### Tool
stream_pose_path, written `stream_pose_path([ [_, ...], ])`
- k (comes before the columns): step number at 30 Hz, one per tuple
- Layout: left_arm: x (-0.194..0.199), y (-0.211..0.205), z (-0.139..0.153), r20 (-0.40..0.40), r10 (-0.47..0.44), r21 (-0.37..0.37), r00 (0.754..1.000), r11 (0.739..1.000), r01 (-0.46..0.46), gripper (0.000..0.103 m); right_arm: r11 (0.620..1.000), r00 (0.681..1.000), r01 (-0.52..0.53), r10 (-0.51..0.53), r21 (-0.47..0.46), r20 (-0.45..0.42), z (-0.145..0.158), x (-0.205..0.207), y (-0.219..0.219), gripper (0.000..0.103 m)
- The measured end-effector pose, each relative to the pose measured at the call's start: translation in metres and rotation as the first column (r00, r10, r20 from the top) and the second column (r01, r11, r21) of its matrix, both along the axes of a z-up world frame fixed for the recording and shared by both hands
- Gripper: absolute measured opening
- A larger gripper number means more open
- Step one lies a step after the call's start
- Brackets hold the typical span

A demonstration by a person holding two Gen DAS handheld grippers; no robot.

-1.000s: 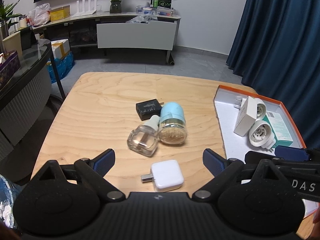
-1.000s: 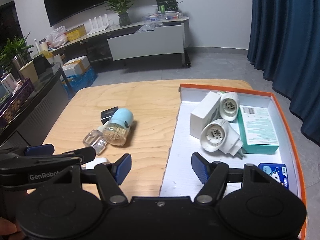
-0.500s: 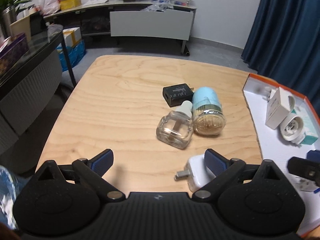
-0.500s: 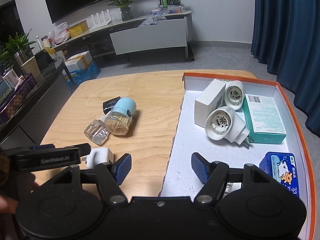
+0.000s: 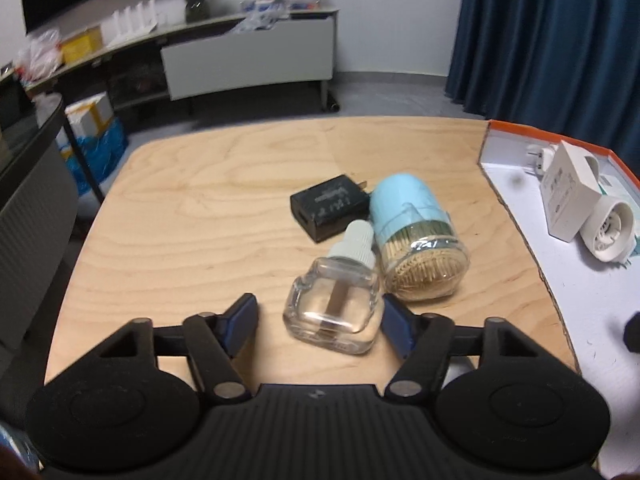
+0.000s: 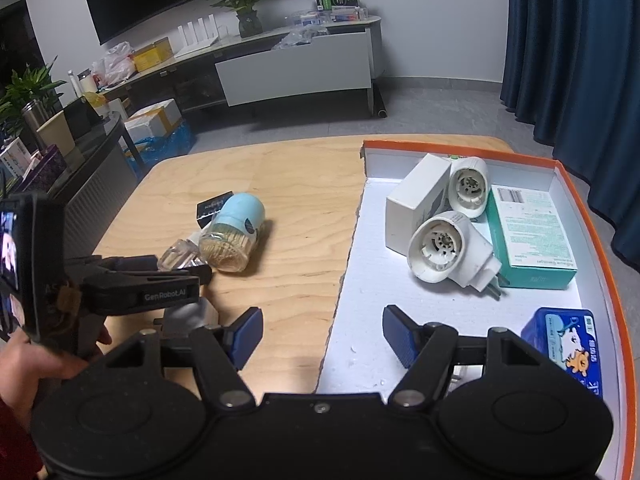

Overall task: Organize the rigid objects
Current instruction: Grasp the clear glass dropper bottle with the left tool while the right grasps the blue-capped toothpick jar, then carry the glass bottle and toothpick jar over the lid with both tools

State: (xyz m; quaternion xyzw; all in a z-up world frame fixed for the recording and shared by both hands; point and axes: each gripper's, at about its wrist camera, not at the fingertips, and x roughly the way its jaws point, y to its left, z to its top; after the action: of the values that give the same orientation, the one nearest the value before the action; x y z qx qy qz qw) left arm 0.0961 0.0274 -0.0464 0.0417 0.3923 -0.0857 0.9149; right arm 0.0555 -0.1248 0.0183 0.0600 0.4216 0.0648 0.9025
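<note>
Left gripper [image 5: 318, 318] open around the glass bottle [image 5: 334, 312]; right gripper [image 6: 322, 334] open, empty.
Bottle lies on the table [image 5: 192, 224], touching the toothpick jar [image 5: 416, 248]. Squeeze its flat sides gently, lift straight up, then carry it to the box [image 6: 580, 184].

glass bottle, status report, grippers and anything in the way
Left gripper open, fingers either side of the glass bottle, not closed. Right gripper open, empty, over the tray edge. Toothpick jar touches the bottle; black charger behind.
</note>
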Motion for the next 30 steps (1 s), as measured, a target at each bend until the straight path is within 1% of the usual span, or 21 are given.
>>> stream_pose_path([
  [1, 0.000, 0.000, 0.000, 0.007, -0.013, -0.005, 1.000, 1.000, 0.013, 0.053, 1.000, 1.000, -0.004, 0.004, 0.002, -0.003, -0.001, 0.002, 0.002, 0.080],
  [2, -0.001, 0.000, 0.001, 0.014, -0.019, -0.006, 1.000, 1.000, 0.019, 0.052, 1.000, 1.000, -0.009, 0.009, 0.002, -0.006, -0.001, 0.005, 0.004, 0.080],
  [5, 0.001, 0.005, 0.001, 0.011, -0.020, -0.046, 1.000, 0.999, 0.021, 0.052, 1.000, 1.000, -0.025, 0.025, 0.008, -0.014, -0.003, 0.013, 0.011, 0.080],
  [9, 0.000, 0.016, 0.006, 0.012, 0.016, -0.082, 1.000, 0.997, -0.015, 0.052, 0.999, 0.999, -0.046, 0.046, 0.019, -0.015, -0.002, 0.027, 0.022, 0.080],
  [15, -0.008, 0.031, 0.017, 0.044, 0.068, -0.110, 0.997, 0.992, -0.063, 0.052, 0.995, 0.996, -0.087, 0.088, 0.047, -0.018, -0.002, 0.060, 0.050, 0.080],
  [17, -0.011, 0.035, 0.017, 0.048, 0.079, -0.105, 0.996, 0.992, -0.073, 0.052, 0.994, 0.995, -0.091, 0.093, 0.058, -0.038, -0.007, 0.074, 0.059, 0.080],
  [19, -0.013, 0.041, 0.015, 0.043, 0.092, -0.117, 0.995, 0.989, -0.087, 0.052, 0.996, 0.994, -0.082, 0.085, 0.045, -0.062, -0.014, 0.088, 0.069, 0.080],
  [22, -0.015, 0.049, 0.013, 0.043, 0.113, -0.131, 0.993, 0.986, -0.106, 0.052, 0.995, 0.990, -0.083, 0.088, 0.049, -0.106, -0.027, 0.107, 0.080, 0.080],
  [26, -0.013, 0.054, 0.011, 0.042, 0.114, -0.133, 0.993, 0.985, -0.107, 0.052, 0.997, 0.985, -0.074, 0.073, 0.004, -0.154, -0.047, 0.123, 0.092, 0.079],
  [27, -0.012, 0.055, 0.009, 0.037, 0.110, -0.133, 0.993, 0.986, -0.104, 0.052, 0.997, 0.988, -0.078, 0.075, -0.017, -0.136, -0.049, 0.123, 0.095, 0.076],
  [28, -0.011, 0.055, 0.006, 0.026, 0.105, -0.134, 0.994, 0.986, -0.101, 0.052, 0.995, 0.988, -0.091, 0.087, -0.032, -0.130, -0.049, 0.123, 0.097, 0.064],
  [30, -0.011, 0.057, 0.002, 0.025, 0.100, -0.131, 0.995, 0.987, -0.096, 0.052, 0.992, 0.987, -0.111, 0.103, -0.059, -0.120, -0.049, 0.121, 0.101, 0.063],
])
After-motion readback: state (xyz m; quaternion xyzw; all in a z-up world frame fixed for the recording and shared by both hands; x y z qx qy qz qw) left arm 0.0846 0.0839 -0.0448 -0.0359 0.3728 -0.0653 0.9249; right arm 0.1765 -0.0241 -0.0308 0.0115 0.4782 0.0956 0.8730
